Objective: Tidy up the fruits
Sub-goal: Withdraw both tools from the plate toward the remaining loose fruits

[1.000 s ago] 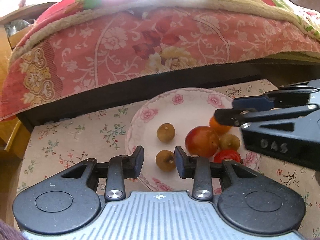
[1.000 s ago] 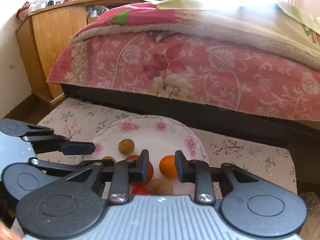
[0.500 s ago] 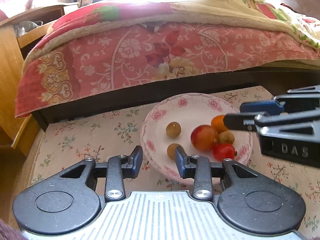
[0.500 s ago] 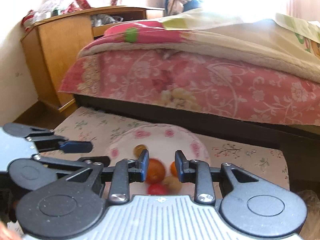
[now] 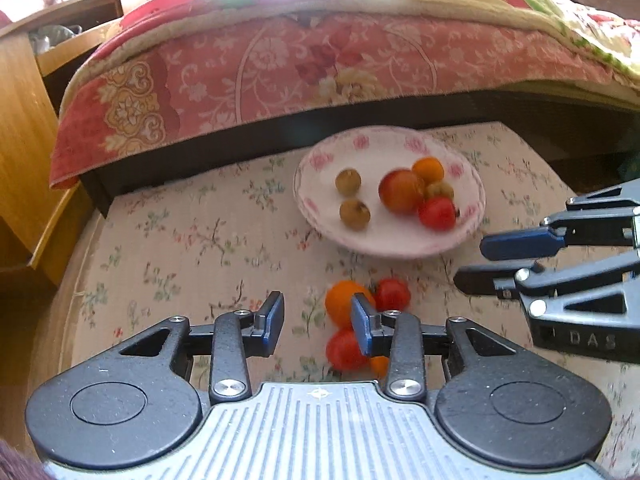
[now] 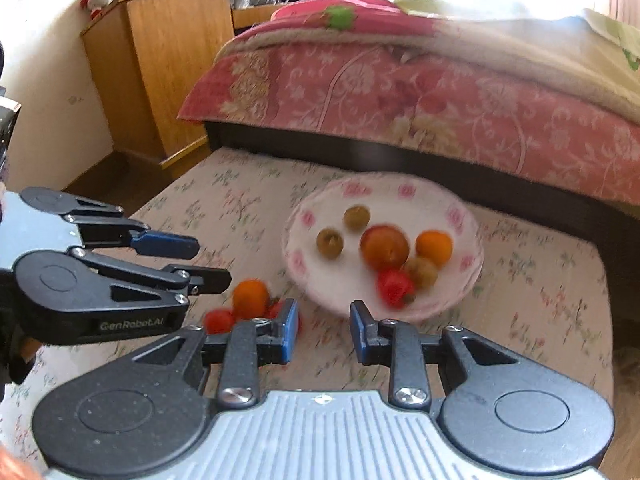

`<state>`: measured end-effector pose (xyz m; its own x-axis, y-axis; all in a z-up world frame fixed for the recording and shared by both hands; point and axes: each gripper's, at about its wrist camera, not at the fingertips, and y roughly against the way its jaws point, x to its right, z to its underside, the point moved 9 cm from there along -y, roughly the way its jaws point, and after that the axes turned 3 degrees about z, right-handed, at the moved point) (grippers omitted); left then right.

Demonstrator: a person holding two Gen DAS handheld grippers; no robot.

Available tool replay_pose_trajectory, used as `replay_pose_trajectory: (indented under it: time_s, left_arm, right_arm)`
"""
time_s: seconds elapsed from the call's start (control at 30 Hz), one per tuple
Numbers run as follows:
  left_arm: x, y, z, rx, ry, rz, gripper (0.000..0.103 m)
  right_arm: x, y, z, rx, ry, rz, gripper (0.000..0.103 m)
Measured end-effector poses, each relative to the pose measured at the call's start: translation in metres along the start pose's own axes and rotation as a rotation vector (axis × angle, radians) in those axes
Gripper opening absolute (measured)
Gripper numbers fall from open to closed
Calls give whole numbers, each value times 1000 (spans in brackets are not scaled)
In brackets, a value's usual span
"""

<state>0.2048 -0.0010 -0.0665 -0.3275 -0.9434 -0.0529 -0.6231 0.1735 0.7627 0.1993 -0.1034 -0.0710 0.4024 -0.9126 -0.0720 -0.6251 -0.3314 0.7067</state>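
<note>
A white floral plate (image 5: 468, 184) (image 6: 472, 240) on the flowered table holds several fruits: a red-orange apple (image 5: 401, 191) (image 6: 385, 248), a small orange (image 5: 428, 168) (image 6: 434, 247), a red tomato (image 5: 437, 213) (image 6: 394, 287) and brownish round fruits (image 5: 348, 182). Loose on the cloth in front of the plate lie an orange (image 5: 343, 304) (image 6: 250, 298) and red tomatoes (image 5: 393, 294) (image 6: 218, 321). My left gripper (image 5: 317, 324) is open and empty, just left of the loose fruits. My right gripper (image 6: 323, 333) is open and empty, before the plate's front rim.
A bed with a pink floral quilt (image 5: 320, 68) runs along the table's far edge. A wooden cabinet (image 6: 168, 64) stands at the far left. The table's left edge (image 5: 76, 272) drops to the floor.
Both grippers have pulled back and up from the plate, so the plate looks smaller and loose fruits in front of it have come into view. Both stay open.
</note>
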Motion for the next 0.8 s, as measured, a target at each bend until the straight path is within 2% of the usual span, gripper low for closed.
replay_pose_trajectory:
  time_s: [0.2,0.37,0.8]
  left_arm:
    - [-7,7,10,-8,3,9,46]
    - [-13,7,14,-17,12,19,47]
    - [-16,0,24,-42,10,55,51]
  right_arm:
    - [-27,-9,21,-50,69,-72,32]
    - [-42,-22,25,-72,117,-115,33]
    - [-54,-56,28,-98,144,-145,35]
